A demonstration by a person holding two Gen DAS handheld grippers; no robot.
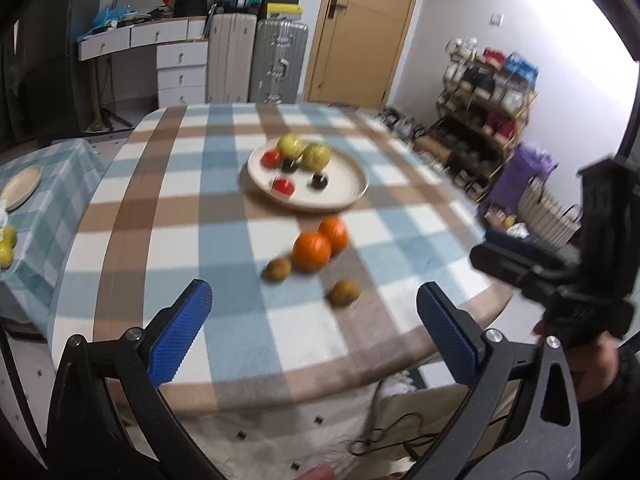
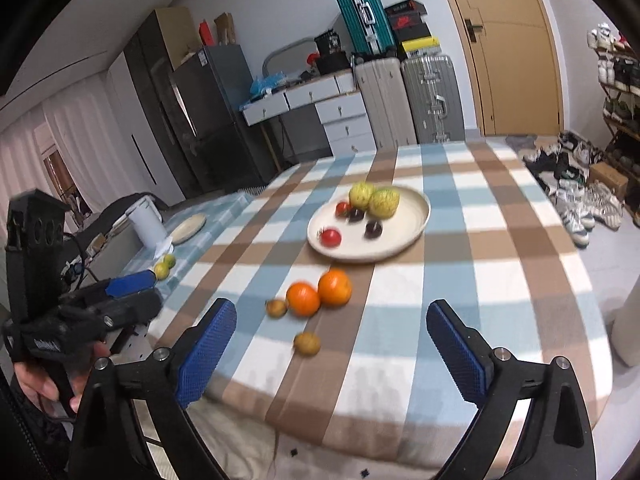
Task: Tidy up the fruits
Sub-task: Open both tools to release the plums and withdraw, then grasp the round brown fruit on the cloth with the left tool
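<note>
In your left wrist view, your left tool point(image 1: 314, 320) sits low in the frame, jaws spread wide with nothing between them. Past it on the checked desk point(image 1: 168, 216), at centre, lie a brown fruit point(image 1: 279, 269), two oranges touching each other point(image 1: 312, 251) and a second brown fruit point(image 1: 344, 293) lower right. The plate point(image 1: 344, 196) above centre carries two yellow-green fruits, two red and two dark ones. At the right edge your right tool point(image 2: 331, 340) comes in; its own view shows it released and empty, near the desk's front edge.
</note>
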